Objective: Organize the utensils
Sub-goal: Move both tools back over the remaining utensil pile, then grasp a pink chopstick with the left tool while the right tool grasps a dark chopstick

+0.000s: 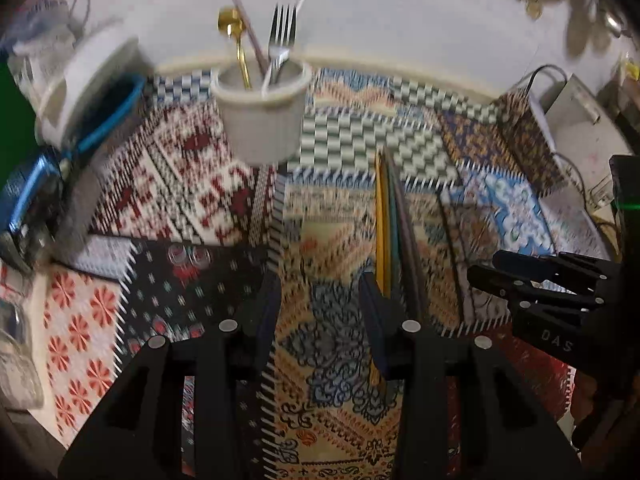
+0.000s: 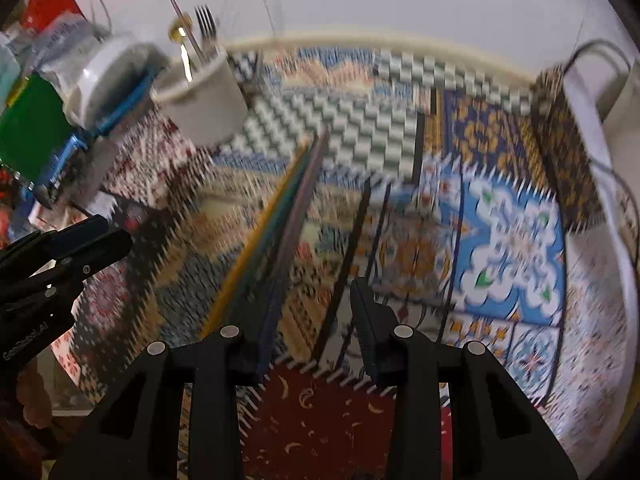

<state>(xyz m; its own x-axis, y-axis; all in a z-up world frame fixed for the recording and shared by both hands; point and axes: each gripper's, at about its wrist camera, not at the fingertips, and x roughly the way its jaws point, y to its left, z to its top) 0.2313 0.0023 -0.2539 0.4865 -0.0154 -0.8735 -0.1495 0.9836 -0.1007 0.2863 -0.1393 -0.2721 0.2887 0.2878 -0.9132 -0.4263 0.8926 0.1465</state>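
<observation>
While both frames smear with motion, the layout reads.

Left wrist: left gripper jaws apart, nothing between them. A bundle of coloured sticks, likely chopsticks, lies on the patterned cloth, near end just beside the right-hand finger, long axis running away toward the white holder. Holder carries a fork and gold spoon.

Right wrist: right gripper jaws apart, empty. Sticks angle up-left past its left-hand finger. Holder far left. Neither gripper is clearly nearer the sticks.
</observation>
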